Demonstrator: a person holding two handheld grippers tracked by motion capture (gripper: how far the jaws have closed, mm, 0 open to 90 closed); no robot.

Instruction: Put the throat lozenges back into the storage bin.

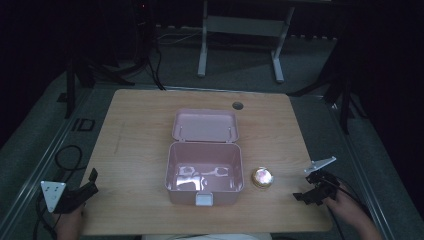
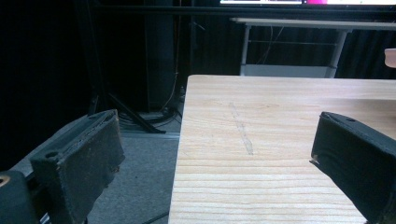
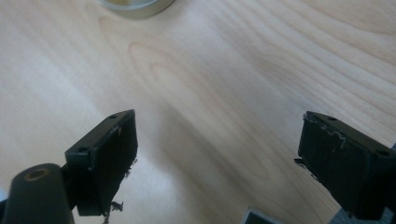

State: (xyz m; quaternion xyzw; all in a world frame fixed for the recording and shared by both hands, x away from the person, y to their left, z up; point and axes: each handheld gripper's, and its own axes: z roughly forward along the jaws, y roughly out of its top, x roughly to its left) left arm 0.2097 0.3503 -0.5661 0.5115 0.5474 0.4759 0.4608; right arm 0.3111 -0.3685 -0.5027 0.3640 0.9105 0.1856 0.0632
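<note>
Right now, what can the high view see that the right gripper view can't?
High view alone: the open pink box with its lid tipped back, the left claw at the table's near left corner, and both hands.

Right gripper view alone: a close look between the right claw's wide-open jaws at the wood grain.

Both: the wooden table, the right claw and the small round gold tin ahead of it.

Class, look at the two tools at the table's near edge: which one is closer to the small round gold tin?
The right tool. It sits just right of the gold tin, with bare table between, while the left tool is beyond the open pink box.
</note>
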